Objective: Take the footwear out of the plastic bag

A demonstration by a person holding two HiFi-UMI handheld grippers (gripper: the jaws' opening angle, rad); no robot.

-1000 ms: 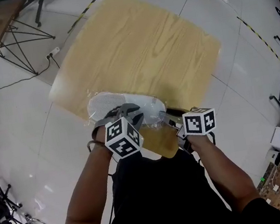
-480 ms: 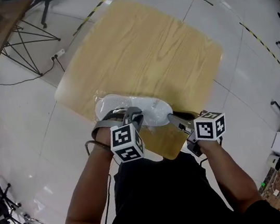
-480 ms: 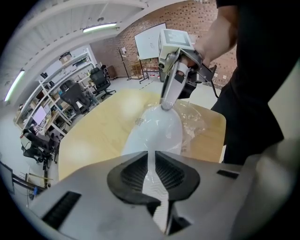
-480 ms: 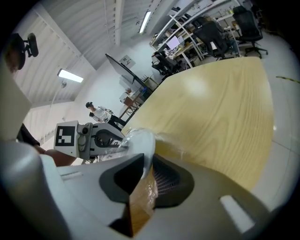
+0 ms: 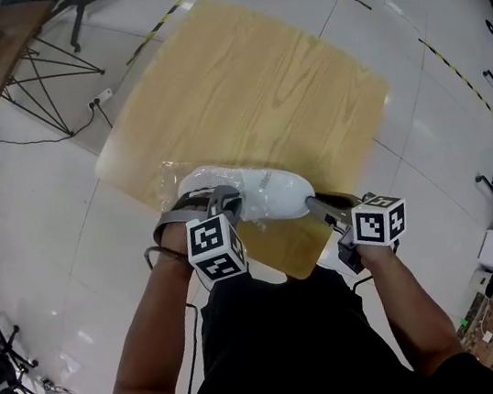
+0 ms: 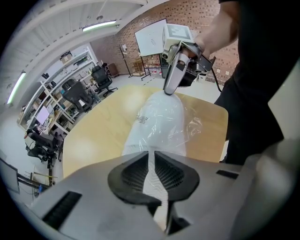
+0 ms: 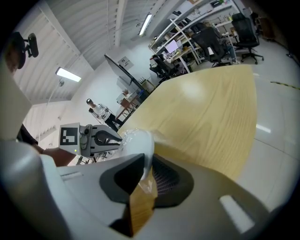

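Up close, not overhead, left hand-held gripper [image 6: 151, 157] and right hand-held gripper [image 7: 148, 159], just closing, pinch bag [image 6: 191, 129].

Footwear [image 5: 261, 200]: white; laces, sole and make veiled by the plastic bag [image 6: 190, 129].
Black print [image 6: 142, 119] on bag: too small to read.
Surface [image 5: 247, 80]: stretch beneath the bag hidden.
Person [image 5: 279, 344]: cut off at the head view's bottom edge.
Shelving [image 6: 70, 77] in the background: contents too small to identify.
Upright object [image 7: 96, 108] by far wall: indistinct.
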